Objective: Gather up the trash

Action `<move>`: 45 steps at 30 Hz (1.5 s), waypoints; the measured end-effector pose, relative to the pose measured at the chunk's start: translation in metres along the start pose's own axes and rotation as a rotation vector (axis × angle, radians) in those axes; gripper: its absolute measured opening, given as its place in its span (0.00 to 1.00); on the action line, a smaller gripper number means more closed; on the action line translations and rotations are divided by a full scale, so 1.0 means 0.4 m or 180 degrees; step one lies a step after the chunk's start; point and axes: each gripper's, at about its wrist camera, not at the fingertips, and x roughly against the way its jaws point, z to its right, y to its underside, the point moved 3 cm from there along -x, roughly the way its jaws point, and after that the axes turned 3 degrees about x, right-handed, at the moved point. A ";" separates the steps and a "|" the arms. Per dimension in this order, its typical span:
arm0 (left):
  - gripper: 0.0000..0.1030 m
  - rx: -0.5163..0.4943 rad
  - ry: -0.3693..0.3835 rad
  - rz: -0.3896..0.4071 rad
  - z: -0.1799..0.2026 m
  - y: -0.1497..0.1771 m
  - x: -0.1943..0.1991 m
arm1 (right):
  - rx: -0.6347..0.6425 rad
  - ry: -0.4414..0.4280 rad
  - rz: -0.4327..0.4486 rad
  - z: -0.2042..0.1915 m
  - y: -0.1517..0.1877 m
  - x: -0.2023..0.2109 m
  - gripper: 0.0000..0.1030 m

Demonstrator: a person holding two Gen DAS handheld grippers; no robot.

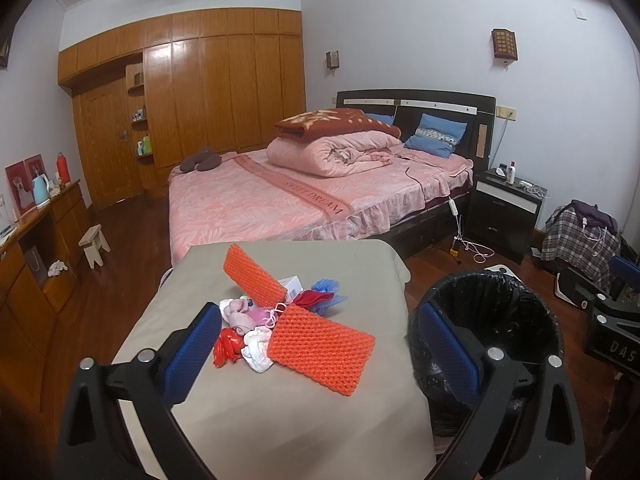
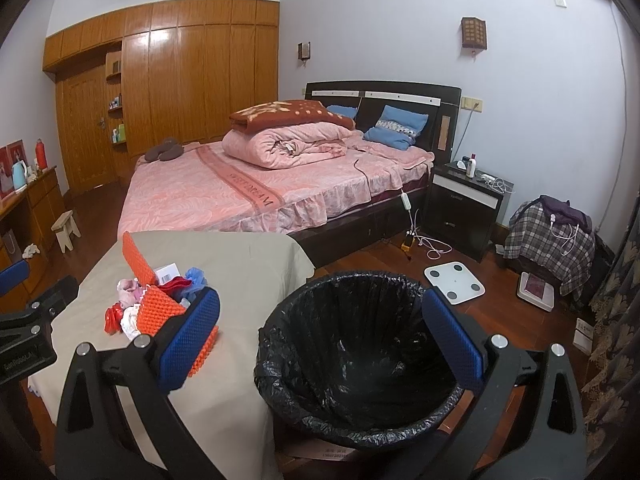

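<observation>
A heap of trash lies on the beige-covered table (image 1: 280, 420): two orange foam nets (image 1: 320, 346), a red plastic bag (image 1: 226, 346), white and pink crumpled pieces (image 1: 258, 350), a blue bag (image 1: 326, 290) and a small white box (image 1: 292, 282). My left gripper (image 1: 320, 312) hangs open just short of the heap, holding nothing. A bin with a black liner (image 2: 352, 344) stands at the table's right side, and it looks empty. My right gripper (image 2: 322, 300) is open above the bin's near rim, also holding nothing. The heap (image 2: 160, 304) shows left of its left finger.
A bed with pink covers (image 2: 240, 200) stands beyond the table. A black nightstand (image 2: 464, 208), cables, a white scale (image 2: 454, 276) and a plaid-covered chair (image 2: 548, 240) are on the right. A wooden dresser (image 1: 36, 248) and a small stool (image 1: 94, 242) are on the left.
</observation>
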 end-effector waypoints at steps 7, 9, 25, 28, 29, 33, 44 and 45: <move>0.94 0.0004 -0.0004 0.0004 -0.002 -0.003 0.004 | -0.0004 0.0001 -0.0005 -0.002 0.001 0.001 0.95; 0.94 0.0002 -0.0004 0.0003 -0.002 -0.004 0.008 | 0.0000 0.0002 -0.0004 -0.003 0.001 0.000 0.95; 0.94 0.0002 -0.0002 -0.0006 0.000 0.002 -0.005 | -0.0002 -0.0006 -0.0013 0.004 -0.002 0.001 0.95; 0.94 0.0003 0.0000 -0.0009 0.000 0.001 -0.004 | -0.0001 -0.0008 -0.0022 -0.013 0.007 -0.009 0.95; 0.94 0.0002 -0.0001 -0.0009 0.000 0.002 -0.005 | 0.0000 -0.0007 -0.0020 -0.017 0.006 -0.006 0.95; 0.94 0.0000 0.0001 -0.0008 0.000 0.001 -0.004 | -0.0002 -0.0008 -0.0022 -0.018 0.006 -0.007 0.95; 0.94 0.0004 0.0001 -0.0013 0.000 0.002 -0.005 | -0.0003 -0.0007 -0.0025 -0.019 0.005 -0.008 0.95; 0.94 0.0003 0.0000 -0.0014 0.000 0.001 -0.005 | -0.0002 -0.0007 -0.0027 -0.022 0.006 -0.008 0.95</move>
